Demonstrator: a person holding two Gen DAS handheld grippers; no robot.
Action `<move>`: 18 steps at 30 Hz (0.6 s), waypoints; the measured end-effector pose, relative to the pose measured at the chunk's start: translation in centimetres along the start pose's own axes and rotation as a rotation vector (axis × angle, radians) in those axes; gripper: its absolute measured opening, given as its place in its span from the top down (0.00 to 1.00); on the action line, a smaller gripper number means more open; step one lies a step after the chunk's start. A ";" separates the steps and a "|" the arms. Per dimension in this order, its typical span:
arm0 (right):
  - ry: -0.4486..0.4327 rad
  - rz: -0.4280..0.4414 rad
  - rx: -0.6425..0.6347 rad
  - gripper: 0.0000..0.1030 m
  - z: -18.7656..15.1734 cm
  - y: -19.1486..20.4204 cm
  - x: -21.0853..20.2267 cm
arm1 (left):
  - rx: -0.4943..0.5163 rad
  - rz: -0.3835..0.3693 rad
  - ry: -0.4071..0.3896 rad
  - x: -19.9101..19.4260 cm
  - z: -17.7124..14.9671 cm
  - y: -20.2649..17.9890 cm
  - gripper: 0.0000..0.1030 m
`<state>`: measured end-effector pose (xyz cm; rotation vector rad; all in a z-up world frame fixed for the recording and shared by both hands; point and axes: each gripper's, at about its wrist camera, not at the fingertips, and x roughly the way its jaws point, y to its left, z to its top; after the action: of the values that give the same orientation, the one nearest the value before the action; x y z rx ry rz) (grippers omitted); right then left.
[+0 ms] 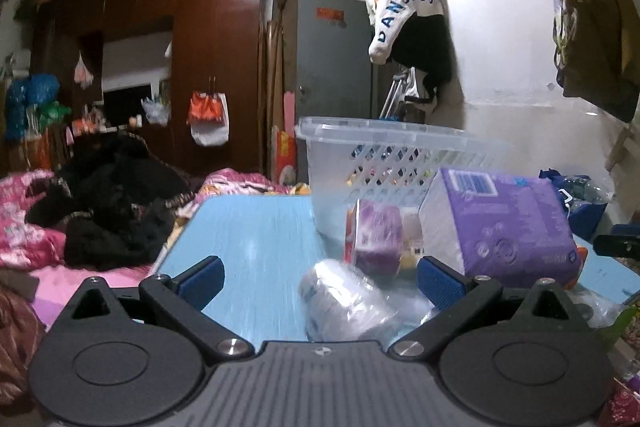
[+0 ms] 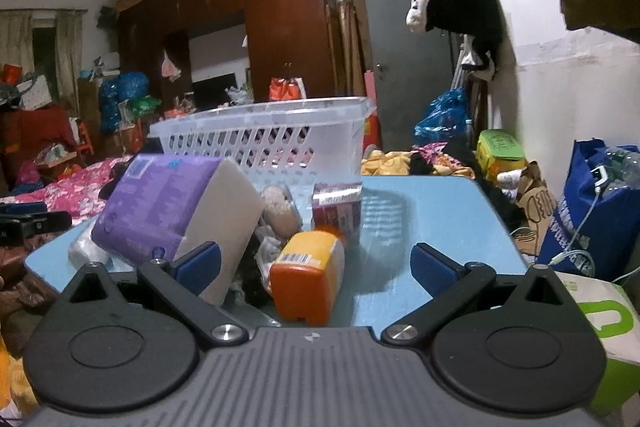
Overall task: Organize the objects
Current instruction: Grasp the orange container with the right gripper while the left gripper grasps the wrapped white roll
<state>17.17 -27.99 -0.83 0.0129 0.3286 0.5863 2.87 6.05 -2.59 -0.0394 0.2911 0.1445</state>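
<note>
The purple tissue pack [image 2: 160,207] leans tilted in the clutter on the blue table [image 2: 432,211], just in front of the clear plastic basket [image 2: 264,135] at the table's far side. An orange-capped bottle [image 2: 310,275] lies on its side beside it, and a wrapped roll [image 1: 346,301] lies close by. The right gripper [image 2: 316,267] hovers low and level over the near edge, jaws spread wide, bottle between them but untouched. The left gripper [image 1: 320,281] comes in from the opposite side, jaws also wide apart, the roll sitting between them with nothing clamped. Bare tabletop lies left of the left gripper and right of the right one. A bed with pink bedding [image 1: 28,239] borders the table.
</note>
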 end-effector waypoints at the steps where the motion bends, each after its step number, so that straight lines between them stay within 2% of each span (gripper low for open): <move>1: -0.003 0.004 0.003 0.03 -0.1 -0.1 0.1 | 0.008 -0.004 0.004 0.1 -0.2 0.0 0.00; 6: 0.033 0.007 0.005 0.21 -0.6 -0.2 1.7 | 0.050 -0.015 0.017 0.9 -1.0 -0.9 0.03; 12: 0.040 0.007 -0.015 0.35 -1.2 0.4 2.1 | 0.064 -0.018 0.051 2.4 -2.0 -1.2 0.22; 14: 0.039 -0.005 -0.028 0.45 -1.3 0.6 1.9 | 0.068 -0.006 0.050 2.4 -2.1 -1.2 0.34; 18: 0.042 0.015 -0.017 0.51 -1.4 0.4 1.8 | 0.078 0.001 0.045 2.3 -2.2 -1.4 0.39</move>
<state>17.95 -26.83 -2.62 -0.0132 0.3642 0.6051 4.61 4.83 -5.30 0.0346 0.3410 0.1335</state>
